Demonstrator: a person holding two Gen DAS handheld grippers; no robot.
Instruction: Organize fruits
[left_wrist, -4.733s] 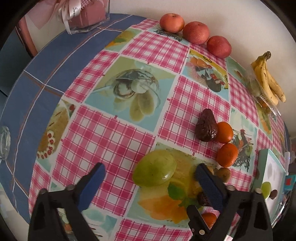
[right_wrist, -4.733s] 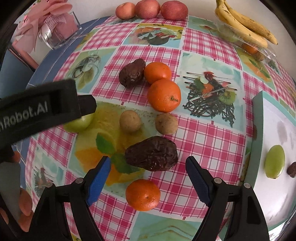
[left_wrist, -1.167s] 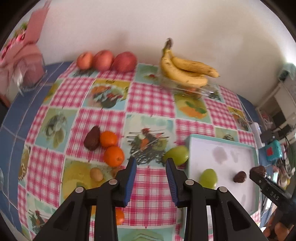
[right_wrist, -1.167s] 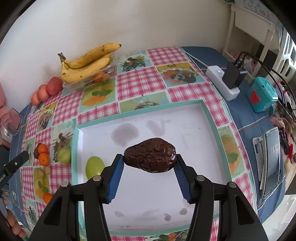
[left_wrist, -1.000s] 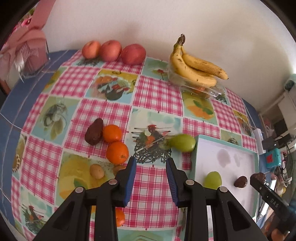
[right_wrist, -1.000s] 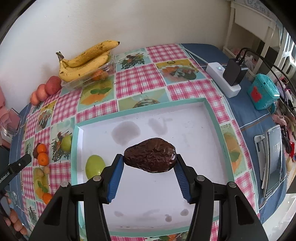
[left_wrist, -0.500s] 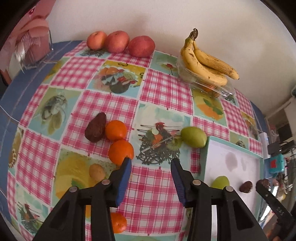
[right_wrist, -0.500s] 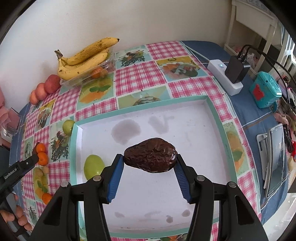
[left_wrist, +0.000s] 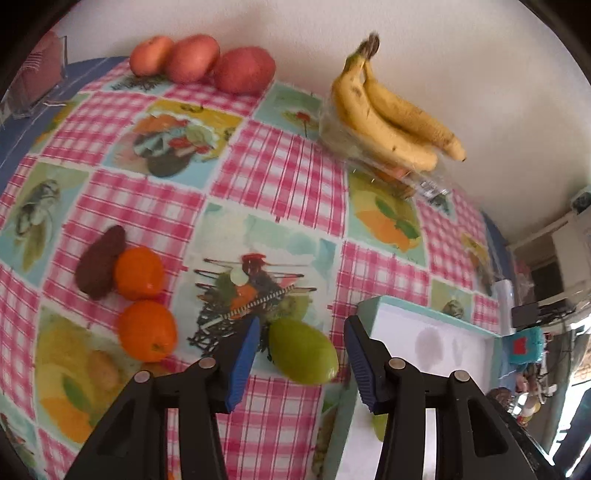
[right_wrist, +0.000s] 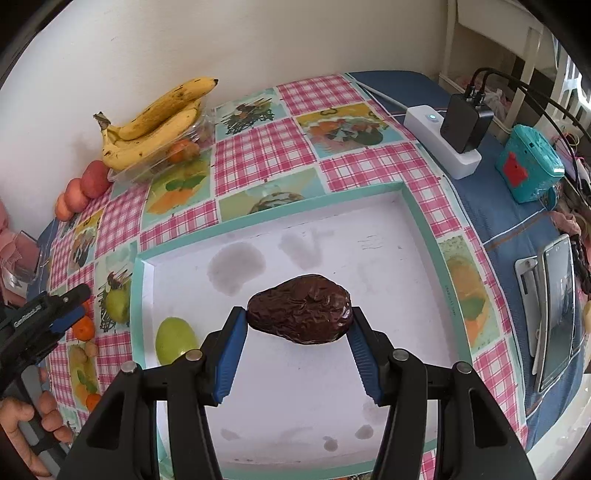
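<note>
While the right gripper (right_wrist: 297, 350) clamps the avocado (right_wrist: 300, 309), the left gripper (left_wrist: 299, 360) brackets a green fruit (left_wrist: 302, 351).

A checked cloth (right_wrist: 258, 155) with fruit pictures covers the bench ahead of the right gripper (right_wrist: 297, 345). Beyond it to the right, on blue fabric (right_wrist: 517, 221), lies a white power strip (right_wrist: 439, 144) with a black charger (right_wrist: 465, 123) plugged in and 2 cables rising from it. A teal box (right_wrist: 530, 168) sits just right of the strip. A phone (right_wrist: 554, 314) lies far right of the gripper.
</note>
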